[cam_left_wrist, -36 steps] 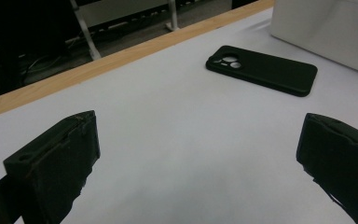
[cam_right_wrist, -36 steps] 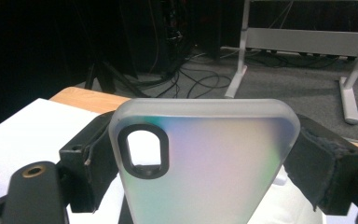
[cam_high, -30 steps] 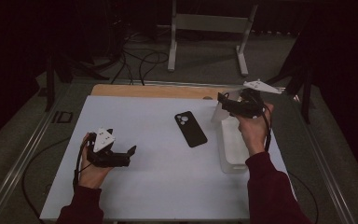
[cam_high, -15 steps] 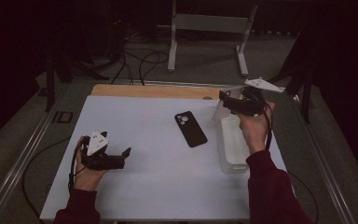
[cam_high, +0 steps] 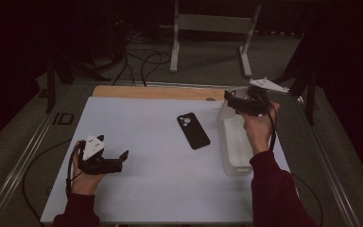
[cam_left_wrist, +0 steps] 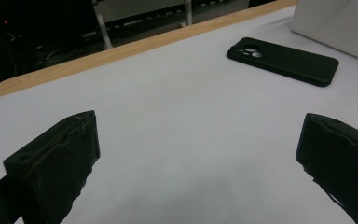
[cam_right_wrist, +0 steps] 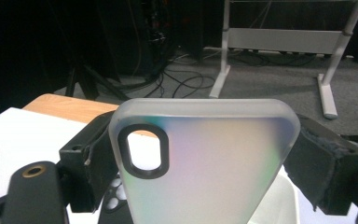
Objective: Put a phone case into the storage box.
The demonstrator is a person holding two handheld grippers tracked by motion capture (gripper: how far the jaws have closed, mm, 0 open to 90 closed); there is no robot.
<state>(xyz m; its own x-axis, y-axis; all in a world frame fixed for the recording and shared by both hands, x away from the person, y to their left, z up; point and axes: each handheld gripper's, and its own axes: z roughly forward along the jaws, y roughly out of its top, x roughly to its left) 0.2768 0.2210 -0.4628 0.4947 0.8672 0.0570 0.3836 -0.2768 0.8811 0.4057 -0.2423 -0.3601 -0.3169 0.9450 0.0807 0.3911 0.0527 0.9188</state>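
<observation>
A black phone [cam_high: 193, 131] lies camera side up in the middle of the white table top [cam_high: 160, 189]; the left gripper view has it at the upper right [cam_left_wrist: 283, 60]. My right gripper [cam_high: 230, 98] hovers over the table's far right, shut on a frosted translucent phone case [cam_right_wrist: 214, 154]. The case stands upright between the jaws, its camera cutout at upper left, and shows pale below the gripper [cam_high: 226, 109] from above. My left gripper [cam_high: 123, 158] is held low at the near left, jaws wide apart over bare table [cam_left_wrist: 198, 154], pointing toward the phone.
A white open box [cam_high: 236, 146] lies along the right edge under the right hand; its wall [cam_left_wrist: 340, 23] appears beyond the phone. A wooden strip [cam_high: 156, 92] runs along the far edge. Cables and a white stand [cam_high: 208, 28] occupy the floor behind.
My left gripper has shifted slightly left and toward the near edge and levelled out. The right gripper with the case has barely moved.
</observation>
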